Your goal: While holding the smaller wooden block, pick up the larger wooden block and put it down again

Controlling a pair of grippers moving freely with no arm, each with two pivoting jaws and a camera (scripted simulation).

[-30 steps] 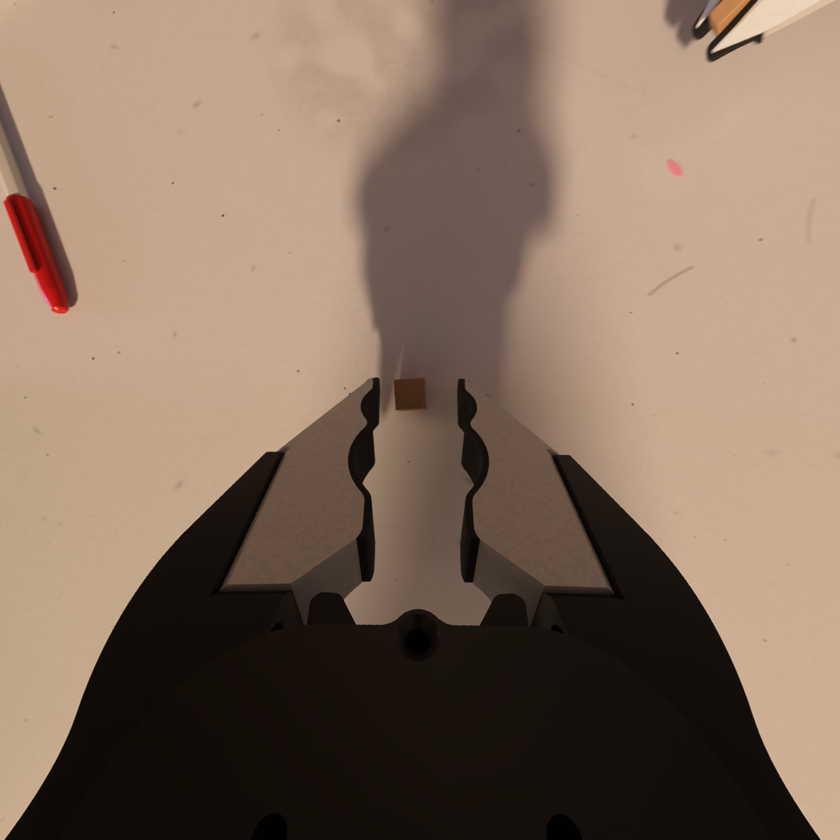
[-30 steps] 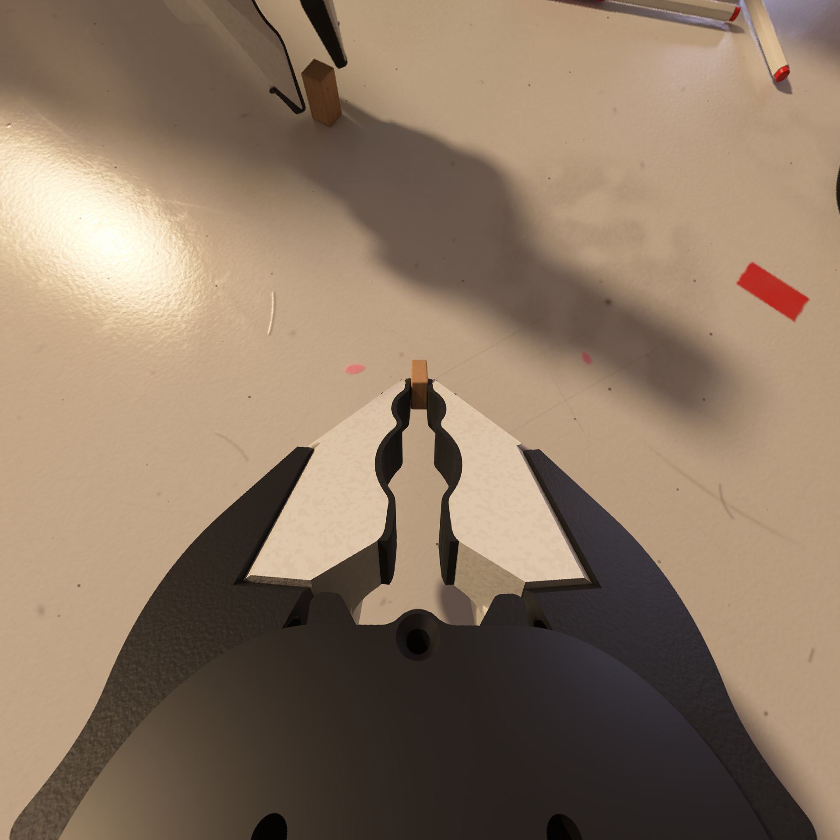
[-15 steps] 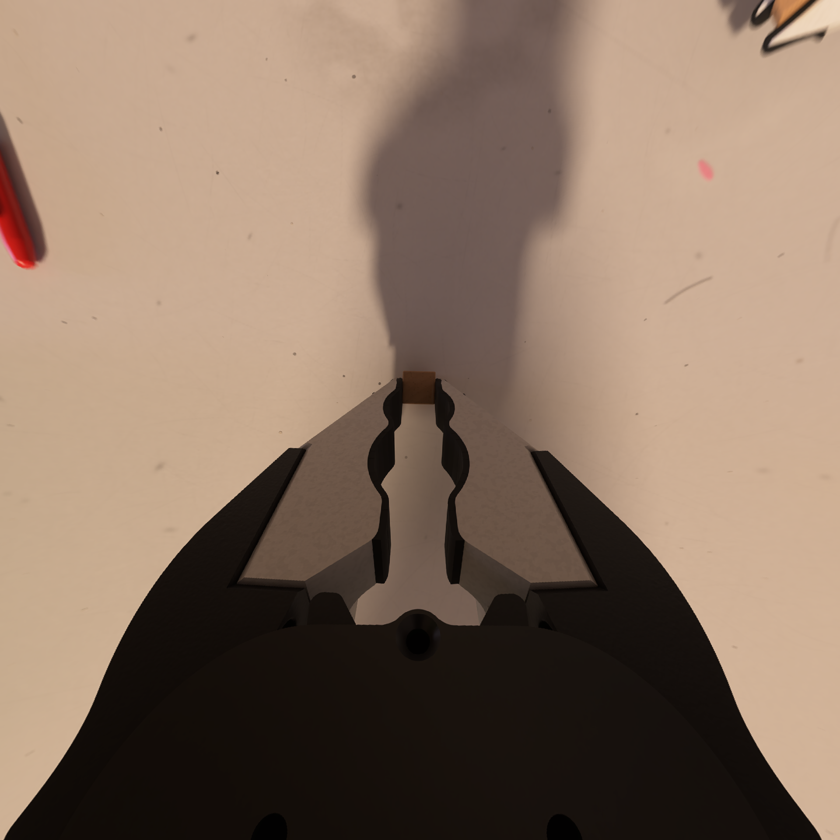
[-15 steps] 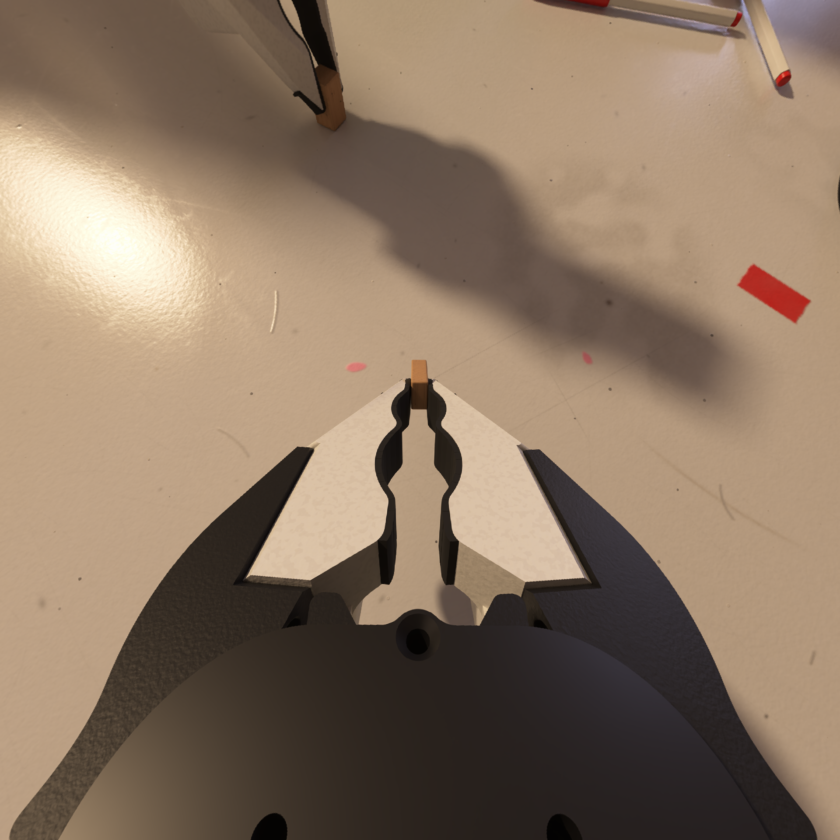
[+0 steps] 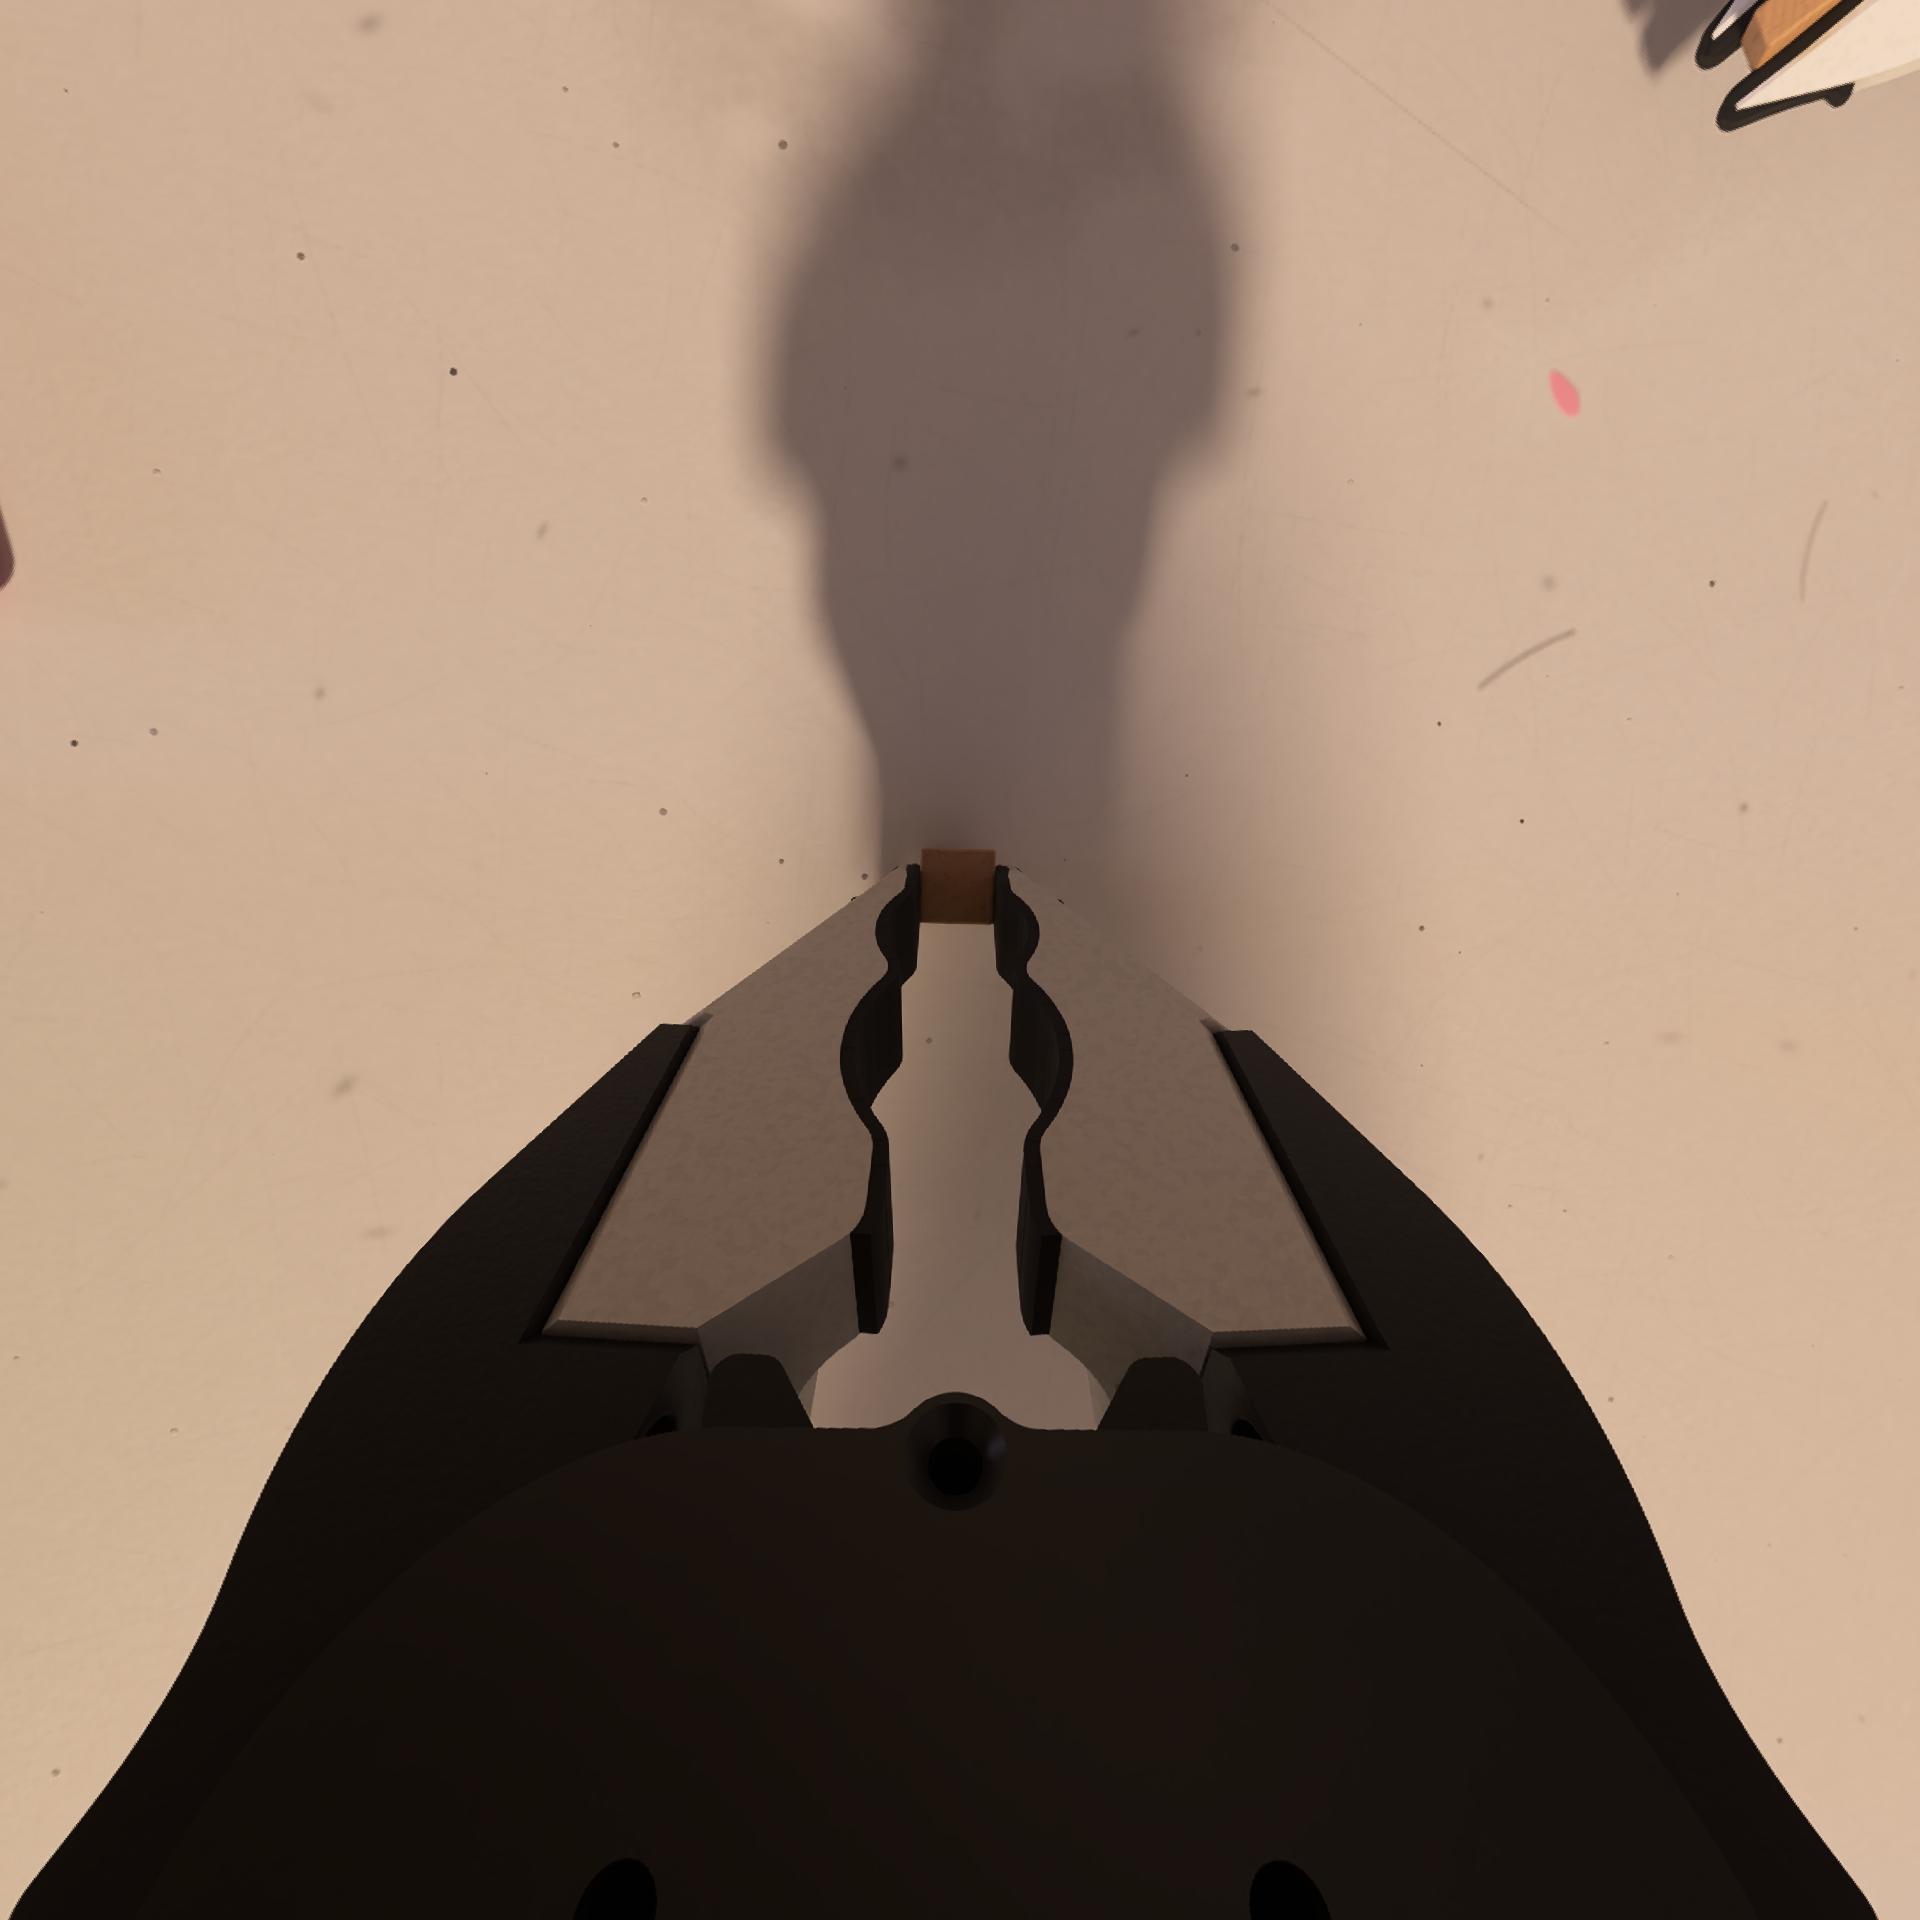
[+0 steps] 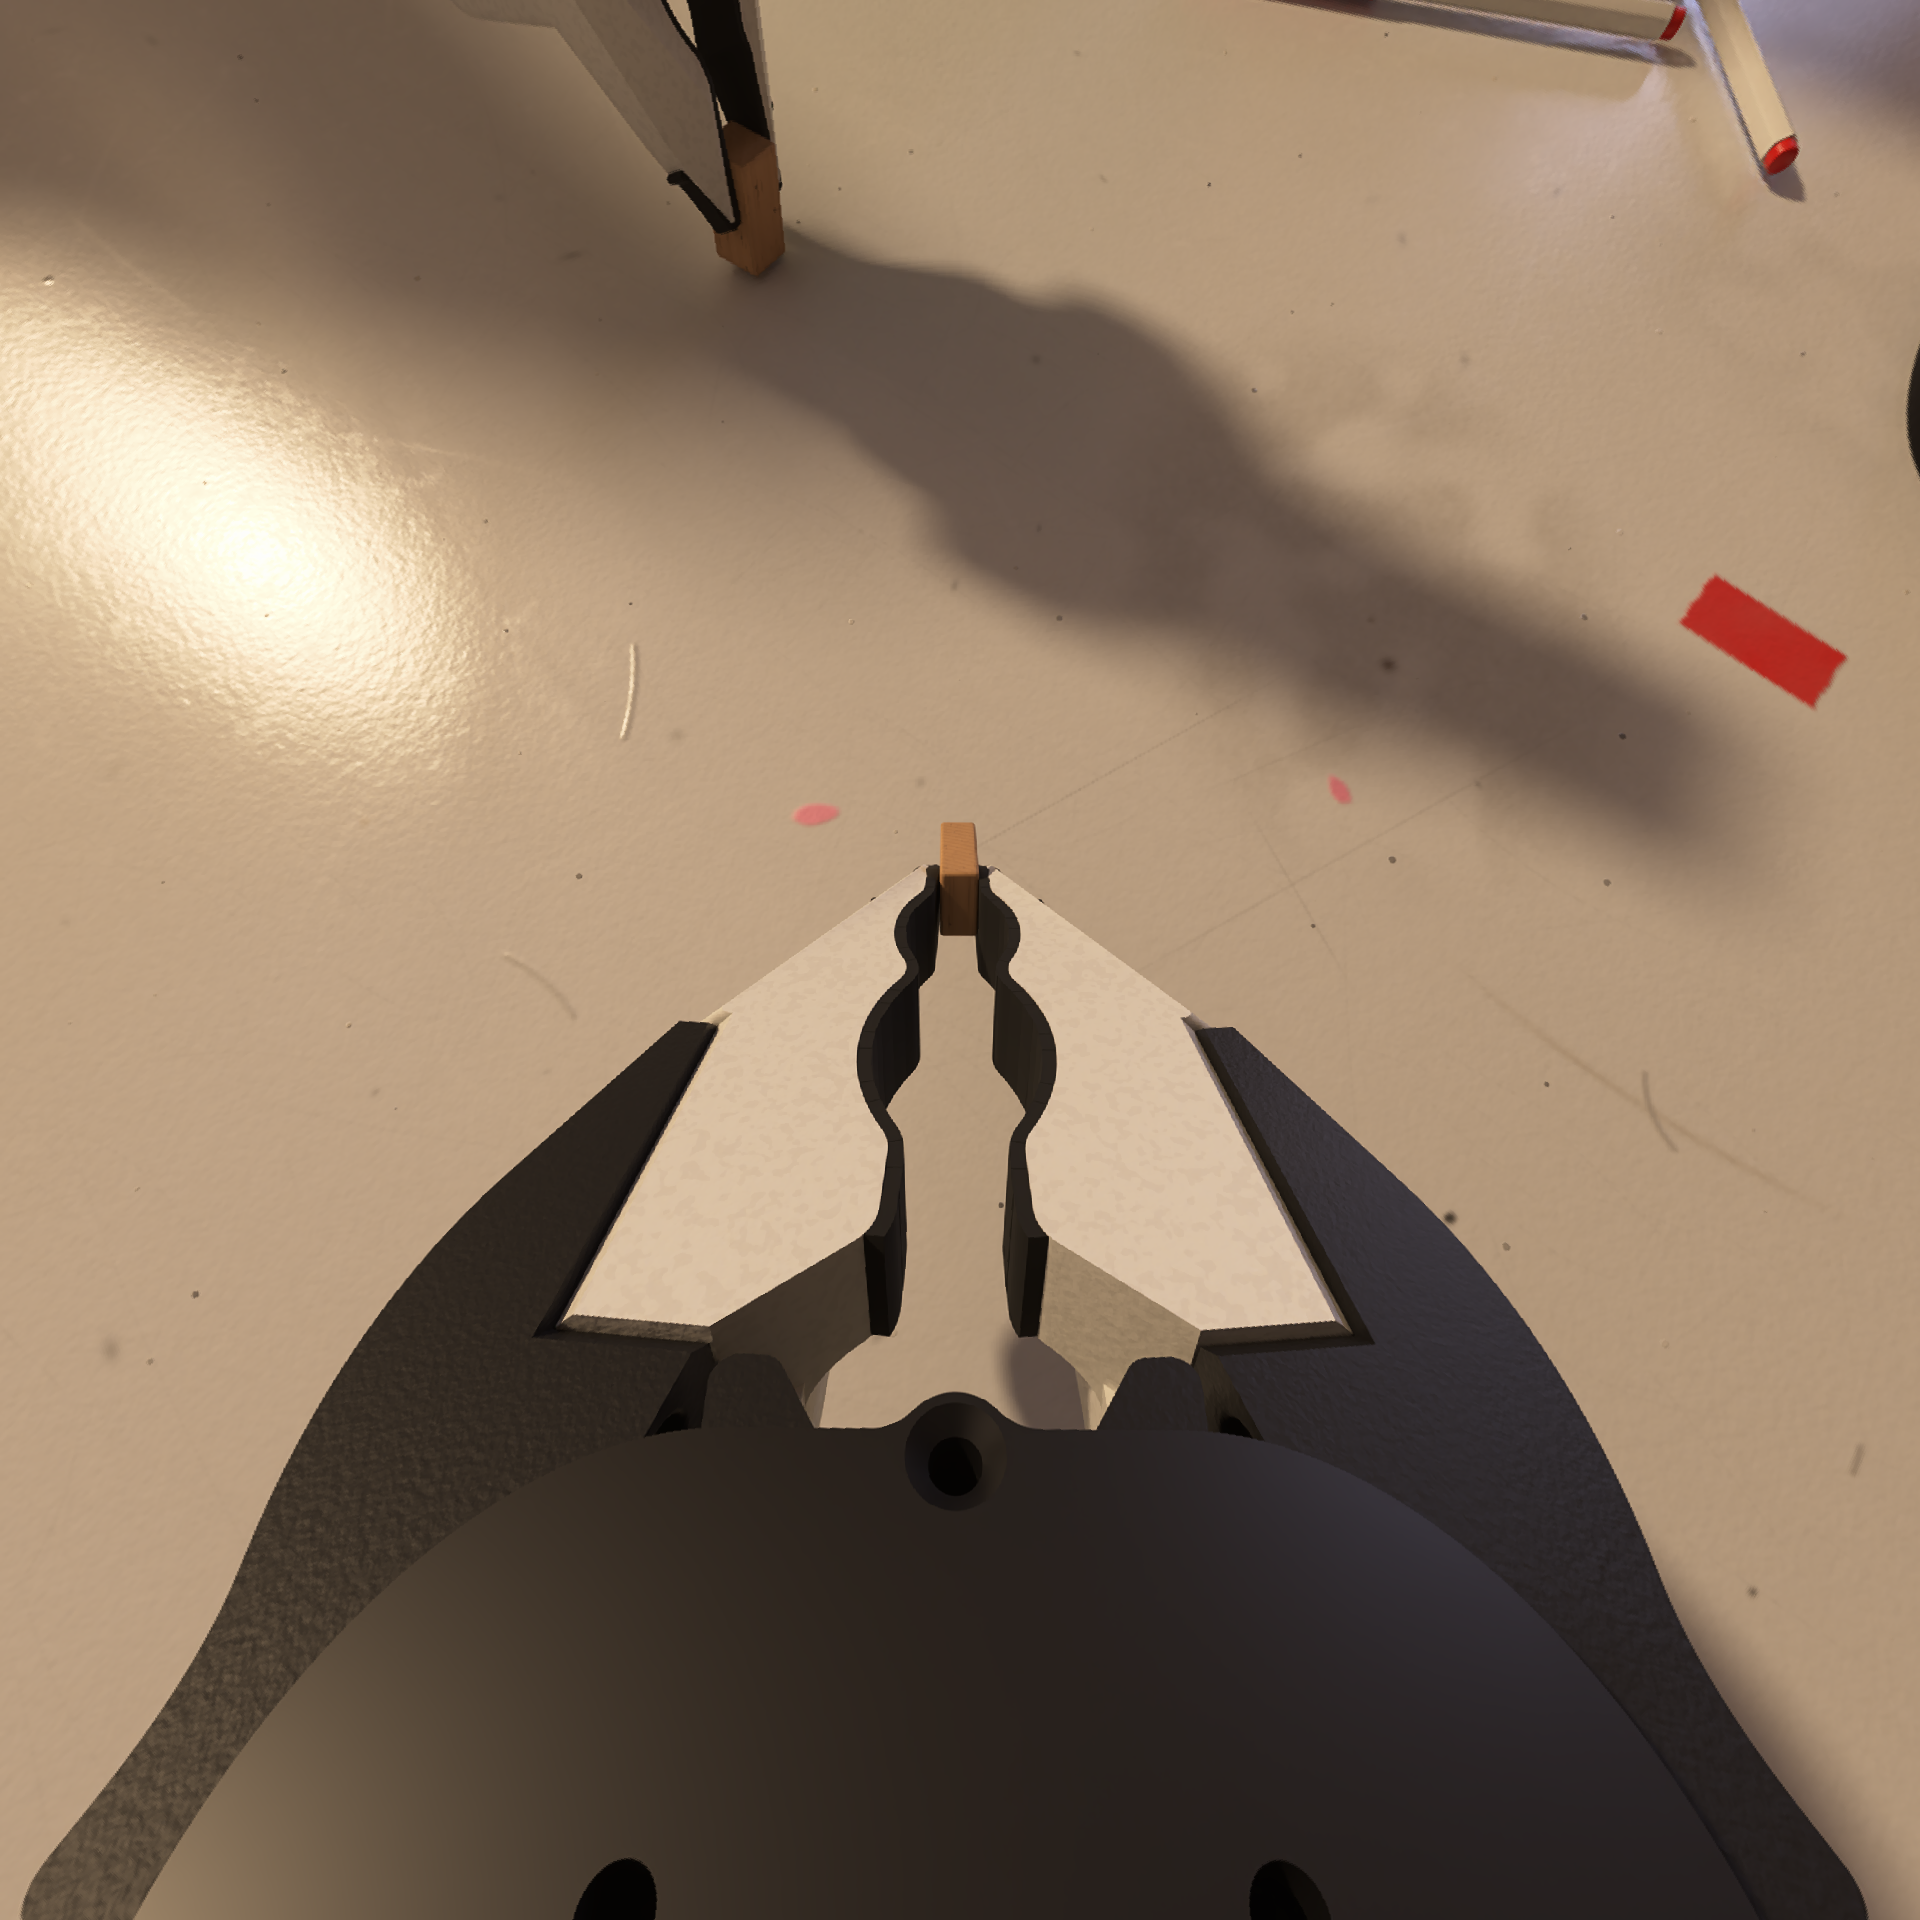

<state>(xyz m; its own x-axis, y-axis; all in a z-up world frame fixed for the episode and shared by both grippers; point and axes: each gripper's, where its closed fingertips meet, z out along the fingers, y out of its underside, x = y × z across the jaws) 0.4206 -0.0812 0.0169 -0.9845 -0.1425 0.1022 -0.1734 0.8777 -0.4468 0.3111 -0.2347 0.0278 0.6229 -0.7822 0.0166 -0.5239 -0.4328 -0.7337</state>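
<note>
In the left wrist view my left gripper (image 5: 957,883) is shut on the larger wooden block (image 5: 957,878), whose brown end face shows between the fingertips. In the right wrist view the same block (image 6: 753,213) is tall and tilted in the left gripper's fingers (image 6: 644,83) at the top left. Its lower end is at or just above the table; I cannot tell which. My right gripper (image 6: 957,894) is shut on the smaller wooden block (image 6: 957,847), a thin piece sticking out past the tips above the table. The right gripper also shows in the left wrist view's top right corner (image 5: 1808,52).
Two white pens with red caps (image 6: 1756,104) lie at the far right. A strip of red tape (image 6: 1763,639) and small pink spots (image 6: 816,814) mark the beige table (image 6: 312,935). A dark object (image 6: 1914,416) shows at the right edge.
My left gripper closed from open onto the larger block. The block then tilted from upright. The red pen slid out of the left wrist view. The right gripper kept holding the smaller block.
</note>
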